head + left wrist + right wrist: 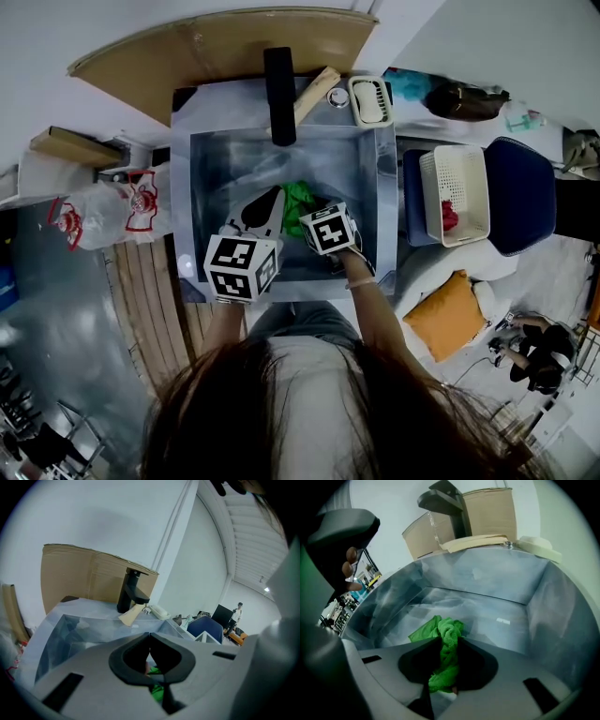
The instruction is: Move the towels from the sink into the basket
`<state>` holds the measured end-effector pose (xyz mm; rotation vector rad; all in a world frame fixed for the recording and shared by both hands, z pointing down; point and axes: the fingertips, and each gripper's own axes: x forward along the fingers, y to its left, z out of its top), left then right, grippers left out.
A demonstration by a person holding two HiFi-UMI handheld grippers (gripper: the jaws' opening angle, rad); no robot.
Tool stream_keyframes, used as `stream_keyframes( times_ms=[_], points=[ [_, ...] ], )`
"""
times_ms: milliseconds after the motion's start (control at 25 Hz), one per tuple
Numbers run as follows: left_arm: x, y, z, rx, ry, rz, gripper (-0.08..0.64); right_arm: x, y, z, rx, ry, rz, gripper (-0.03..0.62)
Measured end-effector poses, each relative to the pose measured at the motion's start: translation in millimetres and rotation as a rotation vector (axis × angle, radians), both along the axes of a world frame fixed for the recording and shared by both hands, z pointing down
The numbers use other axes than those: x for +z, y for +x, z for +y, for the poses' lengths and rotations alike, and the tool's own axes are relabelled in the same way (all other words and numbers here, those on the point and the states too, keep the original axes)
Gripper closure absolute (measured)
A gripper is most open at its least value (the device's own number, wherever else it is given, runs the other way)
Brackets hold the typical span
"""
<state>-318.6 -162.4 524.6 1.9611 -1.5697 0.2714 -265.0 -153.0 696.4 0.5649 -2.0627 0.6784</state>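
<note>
One green towel [436, 629], half hidden, is pinched by the right gripper [448, 645]; left gripper [150, 634] jaws touch, empty.

A bright green towel [443, 653] is seen in the silver-grey sink [211, 178], with a black faucet [279, 82] at twelve o'clock. At three o'clock a white perforated basket [469, 187] is shown.
</note>
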Motion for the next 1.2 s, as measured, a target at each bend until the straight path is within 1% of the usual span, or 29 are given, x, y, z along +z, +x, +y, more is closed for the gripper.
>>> stream_keyframes(
  times_ms=[320,560,840,1200],
  points=[
    [-18,-1,21,-0.021,0.039,-0.016,0.551,-45,-3,14,0.07,-0.001,-0.115,0.476],
    [-35,-1,45,-0.031,0.07,-0.029,0.551,-77,1,29,0.11,0.032,-0.177,0.477],
    [-61,2,69,-0.018,0.114,-0.049,0.551,-121,13,43,0.189,0.071,-0.253,0.477],
    [-94,22,97,0.025,0.19,-0.06,0.551,-172,35,61,0.251,0.163,-0.317,0.477]
  ],
)
